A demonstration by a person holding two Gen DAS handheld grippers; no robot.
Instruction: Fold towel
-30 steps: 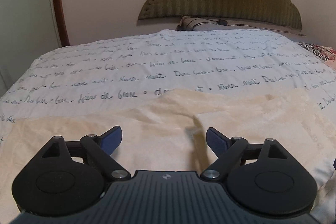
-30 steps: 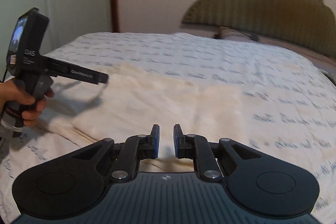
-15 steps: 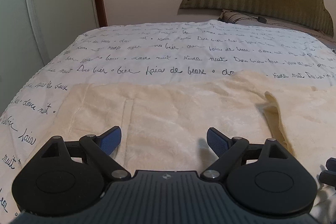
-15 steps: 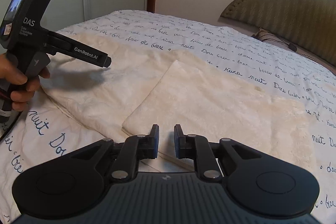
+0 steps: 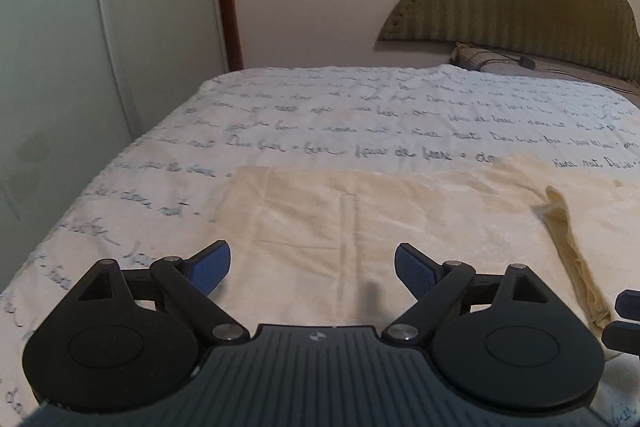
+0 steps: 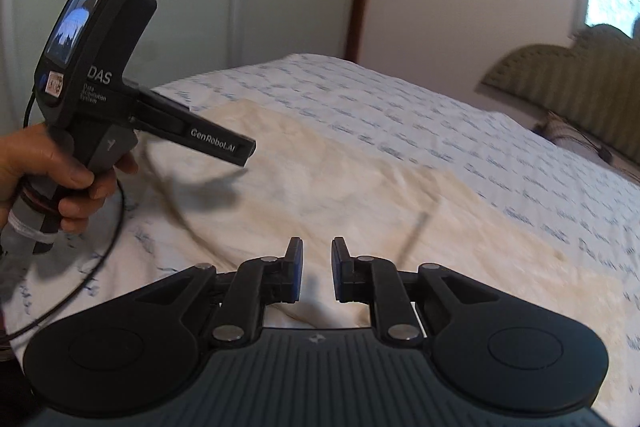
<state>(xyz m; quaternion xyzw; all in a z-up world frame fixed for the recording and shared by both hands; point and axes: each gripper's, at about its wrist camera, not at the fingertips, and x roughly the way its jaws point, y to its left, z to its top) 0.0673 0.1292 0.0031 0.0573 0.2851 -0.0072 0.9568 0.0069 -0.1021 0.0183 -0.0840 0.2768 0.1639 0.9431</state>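
Towel [image 5: 360, 219] lies flat beneath spread left gripper [image 5: 312, 263] and empty, nearly-closed right gripper [image 6: 317, 267].

One towel [image 5: 400, 215], two tools [image 5: 312, 267] [image 6: 317, 269]

Both grippers swung leftward over the bed

The left gripper [image 5: 312, 265] now faces the towel [image 5: 400, 211]'s left edge, previously its middle; the right gripper [image 6: 317, 273] has turned too, its view blurred.
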